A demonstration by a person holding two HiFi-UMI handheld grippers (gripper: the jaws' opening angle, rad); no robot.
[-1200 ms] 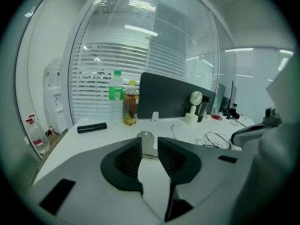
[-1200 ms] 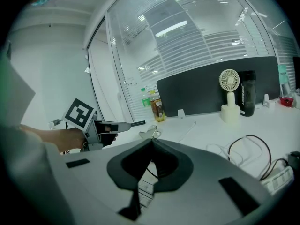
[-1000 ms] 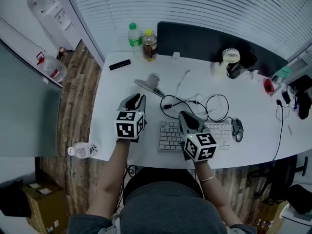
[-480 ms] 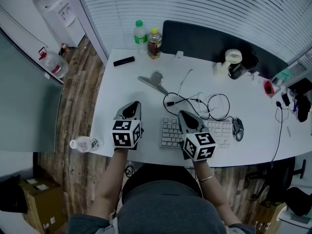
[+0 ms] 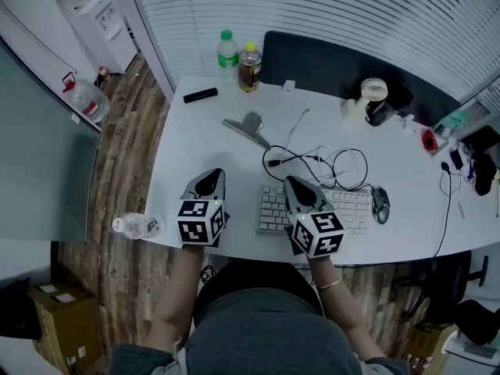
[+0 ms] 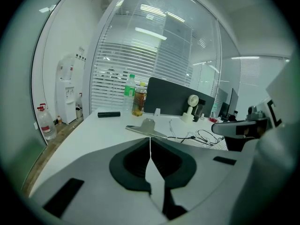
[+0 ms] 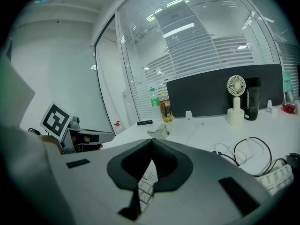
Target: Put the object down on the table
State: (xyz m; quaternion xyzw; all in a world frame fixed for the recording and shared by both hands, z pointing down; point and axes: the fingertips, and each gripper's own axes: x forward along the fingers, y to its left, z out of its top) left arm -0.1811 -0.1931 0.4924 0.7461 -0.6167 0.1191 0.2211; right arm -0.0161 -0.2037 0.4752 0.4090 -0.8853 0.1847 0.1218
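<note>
Head view: metal clip [image 5: 248, 126] flat on bench [image 5: 195, 143], beyond keyboard [image 5: 353, 208]. Left hand-held gripper [image 5: 209, 176] left of keyboard, right hand-held gripper [image 5: 295, 184] over keyboard.
Left gripper view: jaws together, empty.
Right gripper view: jaws together, empty.

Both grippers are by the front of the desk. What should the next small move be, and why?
Probably just set the left gripper down at rest. Its jaws are together with nothing between them, and the metal clip already lies flat on the table, well apart from it, so the put-down looks done.
</note>
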